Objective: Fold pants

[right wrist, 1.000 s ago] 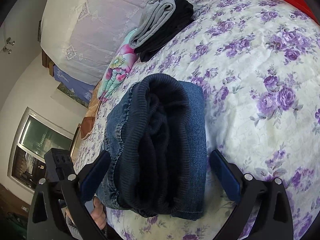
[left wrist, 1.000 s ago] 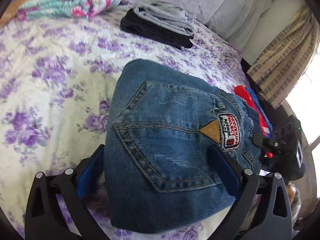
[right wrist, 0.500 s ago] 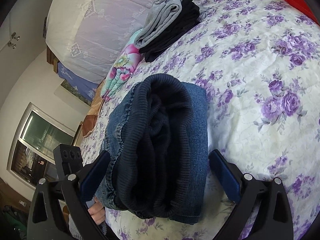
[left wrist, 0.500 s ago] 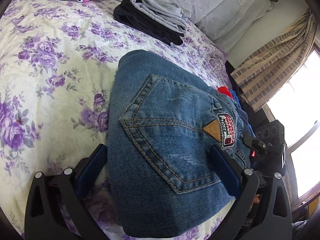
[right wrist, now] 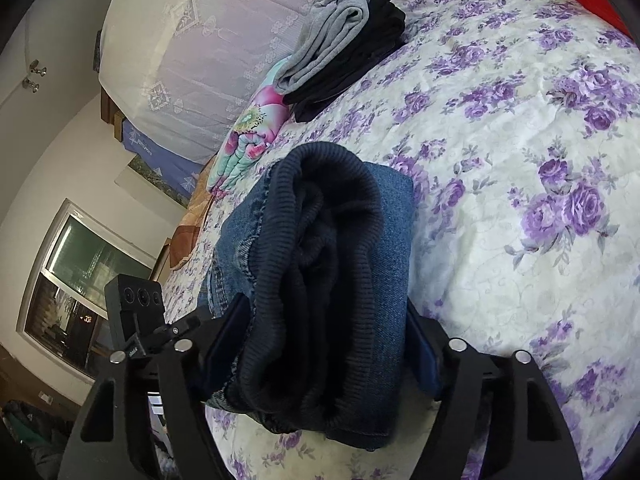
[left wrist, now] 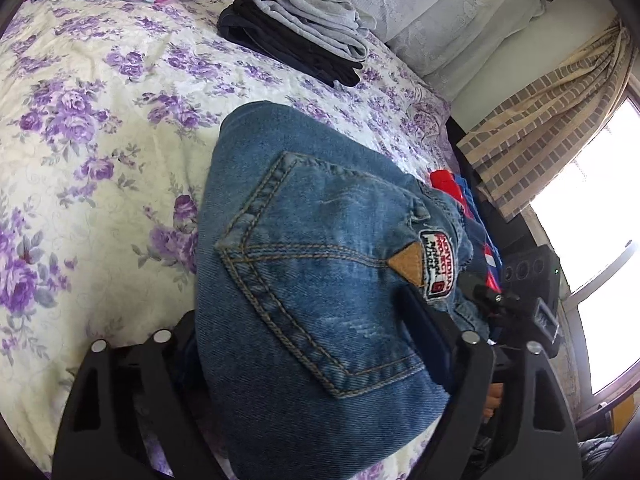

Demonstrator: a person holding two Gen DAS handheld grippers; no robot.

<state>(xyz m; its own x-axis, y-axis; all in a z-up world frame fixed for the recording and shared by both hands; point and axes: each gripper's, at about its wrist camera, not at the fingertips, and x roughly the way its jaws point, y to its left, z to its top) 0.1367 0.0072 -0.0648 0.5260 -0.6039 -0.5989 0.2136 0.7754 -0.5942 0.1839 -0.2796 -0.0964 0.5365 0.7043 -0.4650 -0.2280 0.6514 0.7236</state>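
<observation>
Folded jeans (left wrist: 320, 280) lie on the bed (left wrist: 100, 140), bundle sitting between both sets of tongs. Left tongs (left wrist: 316, 344) closing around the pocket end, denim filling the gap between the pads. Right tongs (right wrist: 328, 340) closing around the opposite end with its dark ribbed lining (right wrist: 320, 280), pads right against the fabric. Gray-and-black folded clothes stack (left wrist: 296, 36) well beyond the tongs.

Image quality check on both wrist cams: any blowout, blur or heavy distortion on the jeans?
Left wrist: window at right is blown out white; folded jeans sharp, stitching and patch legible; bedspread bows with fisheye. Right wrist: even, dimmer light, no glare; dark ribbed lining loses detail in shadow; black vignette in the corners of both.
</observation>
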